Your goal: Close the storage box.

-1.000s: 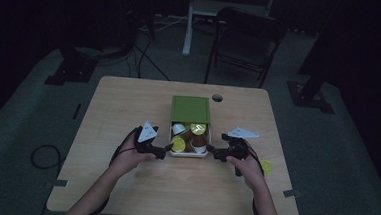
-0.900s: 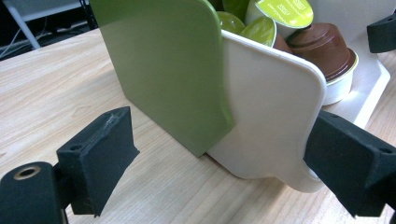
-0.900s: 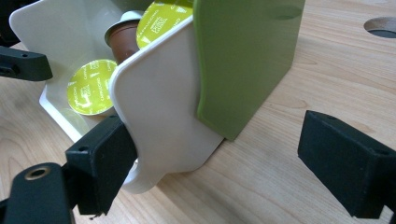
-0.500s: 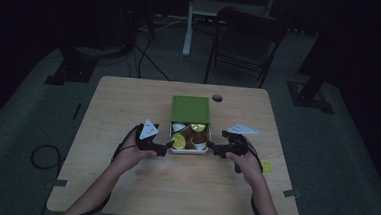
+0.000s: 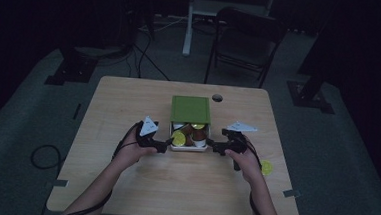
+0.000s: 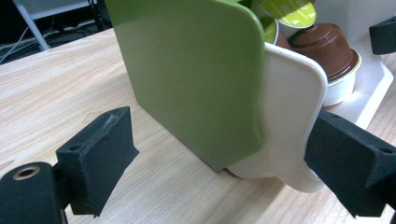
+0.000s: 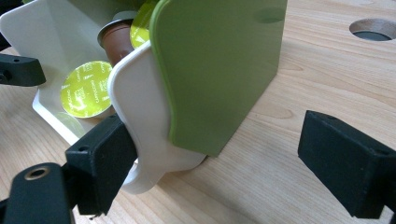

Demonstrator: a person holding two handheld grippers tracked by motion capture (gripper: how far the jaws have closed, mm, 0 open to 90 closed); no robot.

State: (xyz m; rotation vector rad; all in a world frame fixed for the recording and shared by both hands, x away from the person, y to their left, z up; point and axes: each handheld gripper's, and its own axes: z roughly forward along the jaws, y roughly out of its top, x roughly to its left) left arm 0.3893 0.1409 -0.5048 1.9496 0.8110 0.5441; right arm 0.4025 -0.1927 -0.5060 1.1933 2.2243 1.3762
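Note:
A green box sleeve (image 5: 191, 109) lies mid-table with its white drawer tray (image 5: 190, 149) pulled out toward me. Inside the tray are coffee capsules: one with a yellow-green lid (image 5: 178, 138) and brown ones (image 5: 197, 134). My left gripper (image 5: 163, 145) is at the tray's left side and my right gripper (image 5: 215, 148) at its right side. The left gripper (image 6: 223, 158) is open, astride the sleeve's corner and the tray's wall (image 6: 294, 116), its right pad against the white wall. The right gripper (image 7: 224, 161) is open too, its left pad against the tray wall (image 7: 140, 116).
A loose yellow-green capsule (image 5: 266, 167) lies on the wooden table (image 5: 128, 103) by my right wrist. A round cable hole (image 5: 217, 97) sits behind the box. A folding chair (image 5: 243, 35) and stand legs are beyond the far edge.

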